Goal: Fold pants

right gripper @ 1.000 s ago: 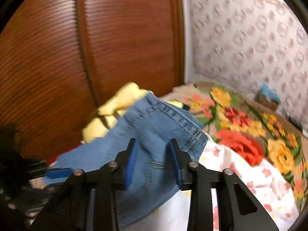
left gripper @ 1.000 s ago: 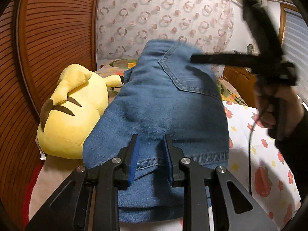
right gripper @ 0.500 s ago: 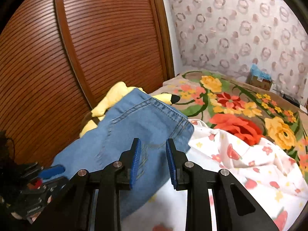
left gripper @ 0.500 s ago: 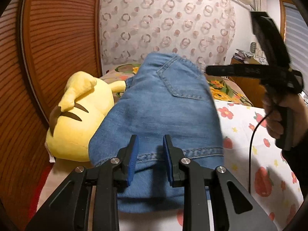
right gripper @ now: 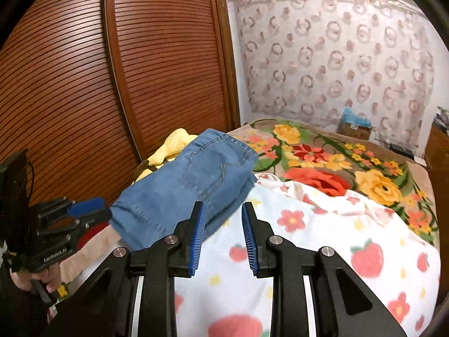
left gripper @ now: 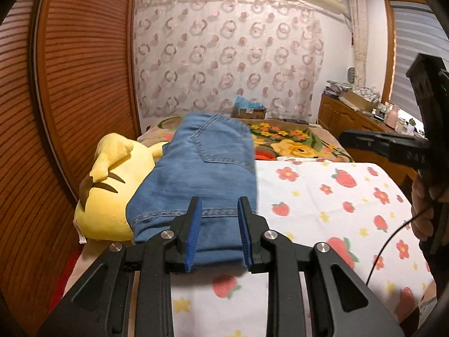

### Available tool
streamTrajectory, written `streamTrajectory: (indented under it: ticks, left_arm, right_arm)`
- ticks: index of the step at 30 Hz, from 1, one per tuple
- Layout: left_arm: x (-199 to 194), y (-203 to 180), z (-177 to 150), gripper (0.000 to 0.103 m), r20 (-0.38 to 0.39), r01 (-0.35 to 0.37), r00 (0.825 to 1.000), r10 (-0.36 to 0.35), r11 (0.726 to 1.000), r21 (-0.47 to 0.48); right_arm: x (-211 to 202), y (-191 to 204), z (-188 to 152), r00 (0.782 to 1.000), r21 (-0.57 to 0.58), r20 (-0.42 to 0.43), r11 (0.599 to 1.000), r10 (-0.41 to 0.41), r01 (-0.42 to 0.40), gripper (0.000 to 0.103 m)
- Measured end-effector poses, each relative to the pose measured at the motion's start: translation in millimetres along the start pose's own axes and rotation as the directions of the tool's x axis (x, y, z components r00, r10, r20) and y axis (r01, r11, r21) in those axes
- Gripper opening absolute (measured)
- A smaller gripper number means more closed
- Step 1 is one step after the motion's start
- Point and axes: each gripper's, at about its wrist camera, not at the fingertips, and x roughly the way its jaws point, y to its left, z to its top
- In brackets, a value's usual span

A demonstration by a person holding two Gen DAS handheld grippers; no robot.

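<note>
The folded jeans (left gripper: 196, 174) sit on the bed's strawberry-print sheet (left gripper: 322, 196), leaning against a yellow plush toy (left gripper: 109, 185) by the wooden closet door (right gripper: 84, 84). Left gripper (left gripper: 218, 236) and right gripper (right gripper: 223, 237) both have fingers apart, gripping nothing.

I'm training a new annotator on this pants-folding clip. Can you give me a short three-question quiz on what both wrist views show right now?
1. True or false: the left gripper has its jaws clamped on the jeans.
2. What lies against the jeans on the wardrobe side?
A. yellow plush toy
B. pillow
C. cardboard box
3. Fill in: the jeans lie folded on a white sheet printed with flowers and ____.

Key: 1 false, jaws apart and gripping nothing; 2 A, the yellow plush toy; 3 strawberries.
</note>
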Motion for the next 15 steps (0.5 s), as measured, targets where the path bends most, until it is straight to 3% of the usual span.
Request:
streamTrajectory:
  ticks: [4, 11, 13, 14, 15]
  left_arm:
    - [-18.6, -15.5, -3.2, 0.029, 0.013, 0.015, 1.000, -0.016, 1.000, 0.019]
    - [-47.1, -46.2, -11.7, 0.047, 0.035, 0.078, 0.996, -0.079, 0.996, 0.052]
    - [-53.9, -55.7, -13.4, 0.058, 0.036, 0.095, 0.995, -0.098, 0.993, 0.065]
    - [-58.5, -59.9, -14.8, 0.075, 0.042, 0.104, 0.993, -0.107, 0.992, 0.068]
    - [-62.4, -62.9, -15.7, 0.083, 0.052, 0.113, 0.992, -0.117, 0.991, 0.068]
  right_arm:
    - [-42.3, 10.8, -21.7, 0.999, 0.004, 0.029, 1.000, -0.028, 0.028, 0.028]
    - [-105.0, 26.5, -59.3, 0.995, 0.035, 0.057, 0.996, -0.085, 0.083, 0.028]
    - [-121.1, 30.7, -68.1, 0.993, 0.047, 0.066, 0.994, -0.099, 0.096, 0.028]
    - [-128.9, 34.1, -72.6, 0.992, 0.052, 0.068, 0.993, -0.106, 0.102, 0.028]
    - [-134.5, 35.0, -75.1, 0.991, 0.058, 0.070, 0.992, -0.114, 0.110, 0.028]
